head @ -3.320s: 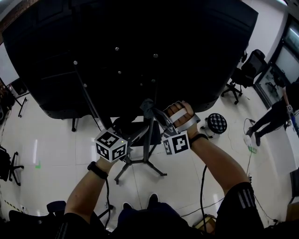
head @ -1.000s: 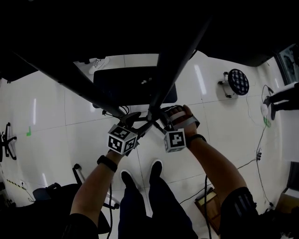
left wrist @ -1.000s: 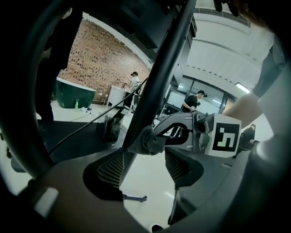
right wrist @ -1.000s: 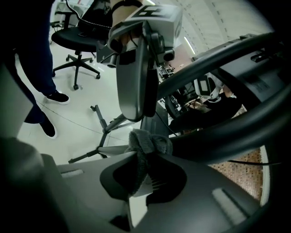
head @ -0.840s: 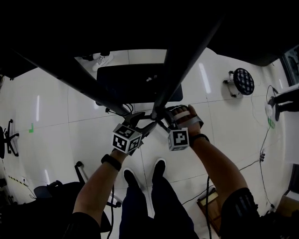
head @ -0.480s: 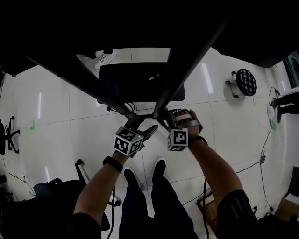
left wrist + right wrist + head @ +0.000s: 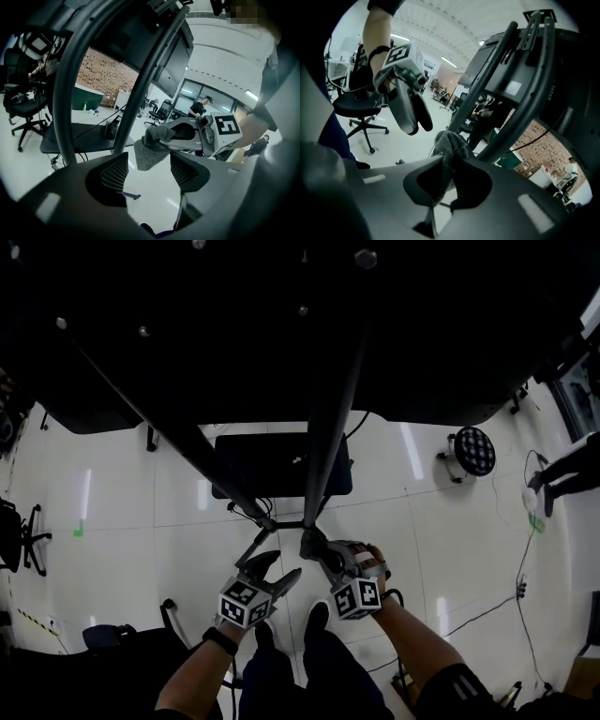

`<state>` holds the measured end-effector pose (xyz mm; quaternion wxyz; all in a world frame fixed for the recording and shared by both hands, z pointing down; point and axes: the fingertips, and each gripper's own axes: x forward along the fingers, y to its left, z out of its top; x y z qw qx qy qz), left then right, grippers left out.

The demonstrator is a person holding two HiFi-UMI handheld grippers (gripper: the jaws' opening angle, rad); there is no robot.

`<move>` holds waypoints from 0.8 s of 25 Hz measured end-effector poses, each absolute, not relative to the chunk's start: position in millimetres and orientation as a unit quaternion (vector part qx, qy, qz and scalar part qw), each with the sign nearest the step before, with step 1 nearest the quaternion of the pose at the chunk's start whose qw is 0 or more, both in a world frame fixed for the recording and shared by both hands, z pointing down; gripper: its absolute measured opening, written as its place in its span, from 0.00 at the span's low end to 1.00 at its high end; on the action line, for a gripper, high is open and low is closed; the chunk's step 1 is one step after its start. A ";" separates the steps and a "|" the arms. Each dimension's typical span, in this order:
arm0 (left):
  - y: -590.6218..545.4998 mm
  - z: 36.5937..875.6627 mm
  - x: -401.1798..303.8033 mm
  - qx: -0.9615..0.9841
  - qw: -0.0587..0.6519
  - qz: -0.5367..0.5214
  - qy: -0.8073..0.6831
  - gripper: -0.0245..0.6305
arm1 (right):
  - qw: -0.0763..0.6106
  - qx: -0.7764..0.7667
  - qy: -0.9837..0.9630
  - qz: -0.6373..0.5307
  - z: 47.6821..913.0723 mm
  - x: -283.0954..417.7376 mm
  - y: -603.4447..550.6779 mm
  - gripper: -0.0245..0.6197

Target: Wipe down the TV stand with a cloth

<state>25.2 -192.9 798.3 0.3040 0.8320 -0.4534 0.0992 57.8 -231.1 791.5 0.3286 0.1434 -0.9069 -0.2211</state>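
The black TV stand's poles run down from the big dark TV to a junction just ahead of my hands. My right gripper is shut on a grey cloth, which sits right below that junction. The right gripper view shows the cloth bunched between the jaws, beside a stand pole. My left gripper hangs open and holds nothing, just left of the cloth. In the left gripper view its jaws stand apart, with the cloth and a pole beyond them.
A black base shelf lies on the white tiled floor under the stand. Office chairs stand at the left, a round black stool at the right. Cables trail over the floor. My shoes are below the grippers. Another person stands far right.
The head view has tilted up and shows more of the TV's back. Both grippers now sit lower in the frame, the cloth just under the poles' junction. The left jaws stay open.
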 end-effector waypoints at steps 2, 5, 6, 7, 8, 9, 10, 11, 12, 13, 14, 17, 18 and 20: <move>-162.8 772.4 23.0 0.830 0.301 0.094 -0.460 0.50 | 0.307 0.157 -0.918 -0.195 757.0 64.2 -205.5 0.07; -151.7 719.6 12.9 0.837 0.274 0.062 -0.469 0.50 | 0.271 0.179 -0.928 -0.184 702.9 65.4 -192.2 0.07; -147.8 701.8 11.1 0.842 0.262 0.053 -0.469 0.50 | 0.262 0.185 -0.929 -0.185 685.8 65.7 -187.1 0.07; -140.3 685.2 10.5 0.846 0.253 0.047 -0.467 0.50 | 0.254 0.192 -0.931 -0.181 669.2 66.6 -179.4 0.07; -131.2 669.9 10.2 0.850 0.245 0.042 -0.465 0.50 | 0.246 0.202 -0.932 -0.174 652.9 67.3 -171.1 0.07; -122.9 655.8 9.3 0.854 0.237 0.038 -0.461 0.50 | 0.237 0.213 -0.933 -0.167 636.5 67.0 -164.0 0.07; -116.1 642.8 7.5 0.858 0.228 0.034 -0.458 0.50 | 0.226 0.227 -0.934 -0.161 619.8 65.9 -158.6 0.07; -109.7 630.8 5.4 0.863 0.218 0.030 -0.456 0.50 | 0.214 0.240 -0.934 -0.155 603.2 64.3 -153.3 0.07; -102.0 619.7 3.2 0.866 0.209 0.026 -0.454 0.50 | 0.200 0.250 -0.936 -0.147 586.8 63.0 -146.5 0.07; -92.8 609.6 1.2 0.868 0.200 0.021 -0.453 0.50 | 0.185 0.258 -0.938 -0.139 570.6 61.9 -137.8 0.07; -82.6 600.5 -0.9 0.870 0.193 0.018 -0.453 0.50 | 0.168 0.264 -0.941 -0.131 555.4 61.2 -127.3 0.07; -52.4 574.5 -8.0 0.873 0.183 0.002 -0.452 0.50 | 0.107 0.286 -0.946 -0.107 520.7 62.3 -94.2 0.07; -42.8 564.8 -10.0 0.874 0.179 -0.005 -0.451 0.50 | 0.096 0.292 -0.946 -0.103 509.3 62.1 -83.6 0.07; -20.1 546.3 -10.5 0.879 0.170 -0.013 -0.445 0.50 | 0.086 0.295 -0.946 -0.099 484.9 61.4 -59.0 0.07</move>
